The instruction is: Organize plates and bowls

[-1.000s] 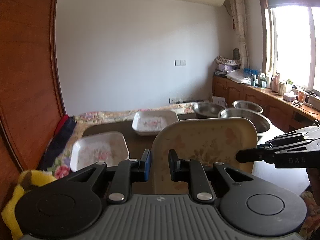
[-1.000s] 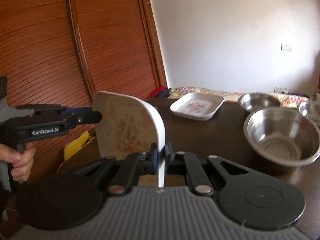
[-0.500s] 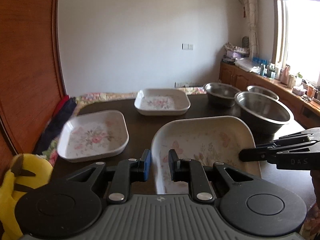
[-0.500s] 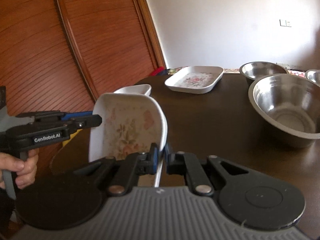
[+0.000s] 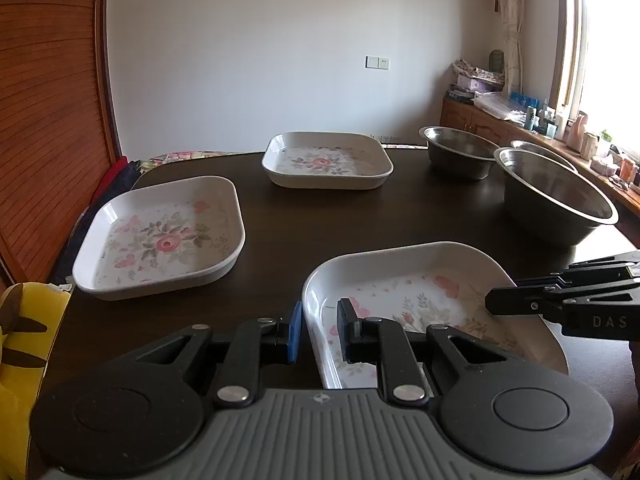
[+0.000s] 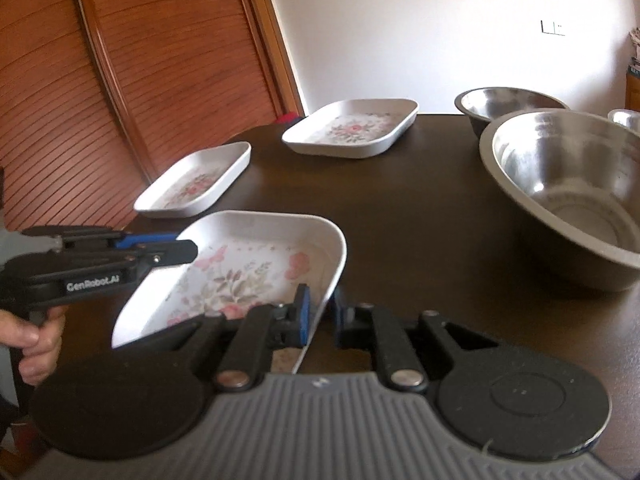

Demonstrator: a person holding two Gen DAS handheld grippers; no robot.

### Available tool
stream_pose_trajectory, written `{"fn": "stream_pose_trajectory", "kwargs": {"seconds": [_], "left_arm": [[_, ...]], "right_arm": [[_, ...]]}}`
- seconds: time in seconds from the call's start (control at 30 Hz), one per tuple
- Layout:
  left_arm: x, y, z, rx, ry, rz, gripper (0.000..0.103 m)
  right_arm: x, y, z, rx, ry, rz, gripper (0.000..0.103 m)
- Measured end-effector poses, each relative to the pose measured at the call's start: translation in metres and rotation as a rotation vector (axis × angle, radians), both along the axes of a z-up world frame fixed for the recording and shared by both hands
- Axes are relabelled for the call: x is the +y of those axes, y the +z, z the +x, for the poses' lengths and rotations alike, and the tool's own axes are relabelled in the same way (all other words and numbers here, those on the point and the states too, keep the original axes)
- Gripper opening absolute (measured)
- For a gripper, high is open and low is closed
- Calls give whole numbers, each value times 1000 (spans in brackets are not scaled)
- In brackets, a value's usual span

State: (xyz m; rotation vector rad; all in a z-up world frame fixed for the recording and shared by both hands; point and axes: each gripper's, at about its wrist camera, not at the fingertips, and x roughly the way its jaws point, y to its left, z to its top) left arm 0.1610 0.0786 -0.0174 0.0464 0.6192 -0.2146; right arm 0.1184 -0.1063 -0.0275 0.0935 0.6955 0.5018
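- The table [image 5: 360, 220] is dark and round-edged, and carries the whole job: three floral dishes and three steel bowls spread over it.
- The large steel bowl [image 6: 568, 192] sits to the right of the near dish, apart from it, with a smaller steel bowl [image 5: 458, 152] behind.
- The near floral dish [image 5: 420, 296] lies at the front edge, between the two tools; its long axis appears to run away from the person, and it looks flat or nearly flat on the wood.
- Another dish, the left floral dish [image 5: 160, 236], lies just beyond and to the left; the far floral dish [image 5: 328, 156] stands well apart behind.
- The left gripper [image 5: 318, 332] straddles the near dish's left wall, pads either side of it and seemingly clamped.
- The right gripper [image 6: 320, 314] straddles the opposite wall; its jaws are opening, with a gap showing beside the rim.
- Judged from this, the left floral dish is the nearest stacking target, and the left hand [image 6: 36, 340] is nearer to it.
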Motion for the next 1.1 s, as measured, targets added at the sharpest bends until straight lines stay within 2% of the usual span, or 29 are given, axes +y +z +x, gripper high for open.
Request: {"fn": "stream_pose_trajectory", "kwargs": {"seconds": [0.17,0.27,0.33,0.37,0.4,0.43,0.5,0.63,0.7,0.83,0.97,1.1], "left_arm": [[0,0,4,-2,-1,-13,49],[0,2,1,-18,0,-13,53],[2,5,-1,-28,-1,-19,56],[3,7,-4,-38,-2,-24,59],[5,9,-6,-48,-1,-25,65],[5,12,-8,-61,2,-23,69],[8,19,-13,-98,6,-14,82],[14,32,-17,-141,0,-8,90],[19,40,-19,-169,3,-8,103],[35,55,-20,-223,18,-9,103],[58,66,-15,-244,34,1,103],[75,71,-8,-252,42,21,103]], "right_arm": [[4,1,0,-23,3,-18,18],[8,2,-4,-44,3,-43,20],[10,3,-6,-72,-5,-68,32],[9,5,-8,-89,-11,-85,38],[8,7,-9,-103,-15,-92,48],[6,9,-11,-120,-15,-98,53],[0,15,-15,-146,-21,-107,54],[-10,30,-22,-200,-24,-104,60],[-9,40,-22,-232,-21,-106,66],[2,59,-20,-299,-1,-96,92],[20,71,-17,-352,26,-96,103],[37,80,-3,-334,53,-85,103]]}}
